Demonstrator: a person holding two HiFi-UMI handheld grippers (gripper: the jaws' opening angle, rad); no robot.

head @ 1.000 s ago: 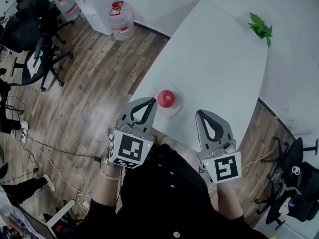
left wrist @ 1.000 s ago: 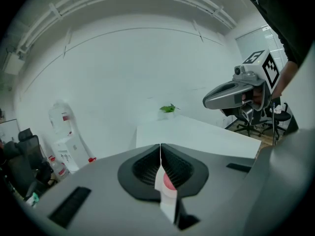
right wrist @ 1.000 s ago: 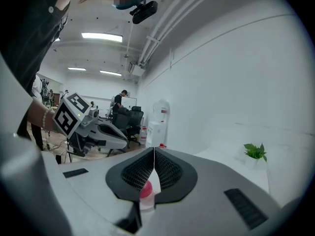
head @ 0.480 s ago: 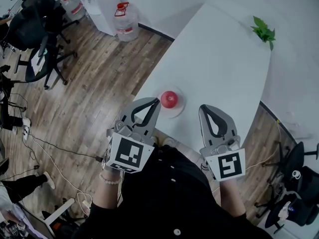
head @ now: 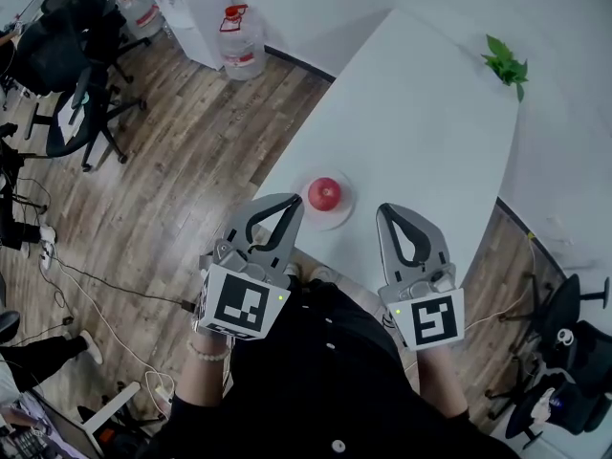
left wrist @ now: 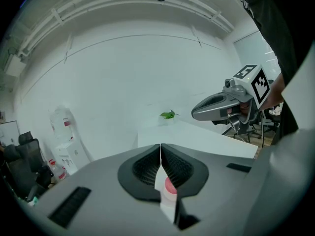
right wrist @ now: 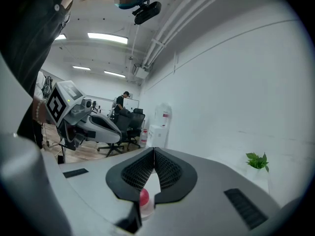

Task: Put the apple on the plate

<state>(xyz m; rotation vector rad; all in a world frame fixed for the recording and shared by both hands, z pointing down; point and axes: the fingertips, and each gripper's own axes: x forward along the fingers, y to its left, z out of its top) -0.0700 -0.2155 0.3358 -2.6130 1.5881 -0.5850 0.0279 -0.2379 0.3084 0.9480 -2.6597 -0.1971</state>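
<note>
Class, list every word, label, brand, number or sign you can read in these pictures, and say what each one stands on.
No text here can be read.
Water jug: red label, print too small to read.
Cubes on the left gripper and the right gripper: black-and-white square patterns, no words or numbers.

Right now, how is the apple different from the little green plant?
The apple is red and round; the plant is green and leafy. The apple sits on a plate; the plant does not. The apple is at the near end of the table; the plant is at the far end. Both are small, and both are on the same white table.
</note>
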